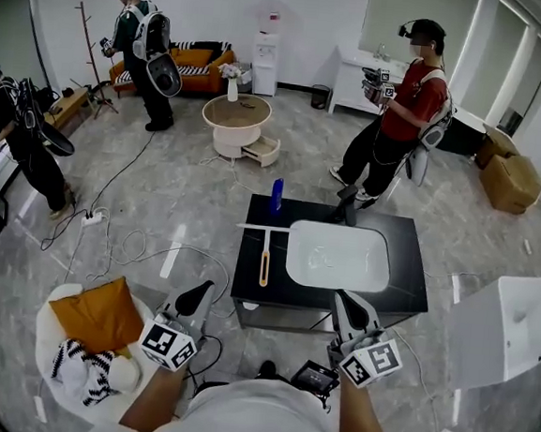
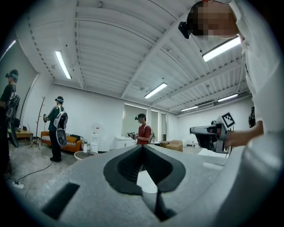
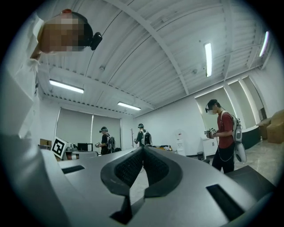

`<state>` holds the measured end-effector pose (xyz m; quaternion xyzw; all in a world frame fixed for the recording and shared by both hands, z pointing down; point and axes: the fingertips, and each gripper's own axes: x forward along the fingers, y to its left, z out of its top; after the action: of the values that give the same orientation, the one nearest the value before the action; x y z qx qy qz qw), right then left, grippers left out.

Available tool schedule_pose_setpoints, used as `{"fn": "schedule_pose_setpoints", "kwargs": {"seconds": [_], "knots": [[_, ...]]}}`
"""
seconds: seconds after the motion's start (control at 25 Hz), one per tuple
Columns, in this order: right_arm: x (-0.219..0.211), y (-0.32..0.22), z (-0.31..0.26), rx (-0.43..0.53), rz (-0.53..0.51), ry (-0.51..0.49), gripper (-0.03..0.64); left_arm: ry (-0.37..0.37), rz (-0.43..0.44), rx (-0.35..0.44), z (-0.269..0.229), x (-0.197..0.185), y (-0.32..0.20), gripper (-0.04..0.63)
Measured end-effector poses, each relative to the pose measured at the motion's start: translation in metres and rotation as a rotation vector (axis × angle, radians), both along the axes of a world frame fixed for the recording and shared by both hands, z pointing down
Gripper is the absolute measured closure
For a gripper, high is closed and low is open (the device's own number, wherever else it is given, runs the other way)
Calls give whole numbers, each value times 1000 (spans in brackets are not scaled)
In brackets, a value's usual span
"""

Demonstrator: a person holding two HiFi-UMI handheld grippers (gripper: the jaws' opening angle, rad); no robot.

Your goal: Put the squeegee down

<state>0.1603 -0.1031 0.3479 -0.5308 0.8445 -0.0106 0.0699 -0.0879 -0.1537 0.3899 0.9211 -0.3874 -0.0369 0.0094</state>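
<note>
White basin (image 1: 338, 256) | squeegee (image 1: 265, 255) outside, beside it | left tongs (image 1: 205, 289), right tongs (image 1: 341, 298) together

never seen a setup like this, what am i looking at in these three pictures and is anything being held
No robot: a person holds a hand-held gripper in each hand, left gripper and right gripper. The wide picture comes from a camera on that person's head, looking down; the other two ride on the grippers and look along their fingers, which are closed on nothing. On the black table sit a squeegee, a white tray and a blue bottle.
</note>
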Motion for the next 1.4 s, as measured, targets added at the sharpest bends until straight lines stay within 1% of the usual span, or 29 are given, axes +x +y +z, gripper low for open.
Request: {"fn": "schedule_pose_setpoints", "kwargs": {"seconds": [0.12,0.24,0.36,0.56,0.72,0.84,0.92,1.12,1.24,1.4], "knots": [[-14,17,9,-34,9,13,601,31,1,-6,3,-14,20,580],[-29,34,12,-56,-7,23,601,59,-9,-31,13,-29,40,579],[-36,44,7,-42,-15,45,601,58,-24,-38,13,-36,55,580],[-24,63,9,-12,-6,31,601,35,-45,-12,7,-26,87,580],[-7,87,18,5,-37,34,601,20,-72,-4,13,-8,113,578],[18,110,23,2,-26,29,601,26,-81,-17,21,13,131,580],[35,130,31,-17,-11,25,601,33,-75,-40,28,30,147,580],[73,173,51,-62,15,16,601,28,-40,-60,38,73,186,579],[79,190,59,-83,6,2,601,13,-22,-75,40,88,204,580],[81,199,63,-83,-9,-10,602,-4,-22,-92,43,90,216,580]]}}
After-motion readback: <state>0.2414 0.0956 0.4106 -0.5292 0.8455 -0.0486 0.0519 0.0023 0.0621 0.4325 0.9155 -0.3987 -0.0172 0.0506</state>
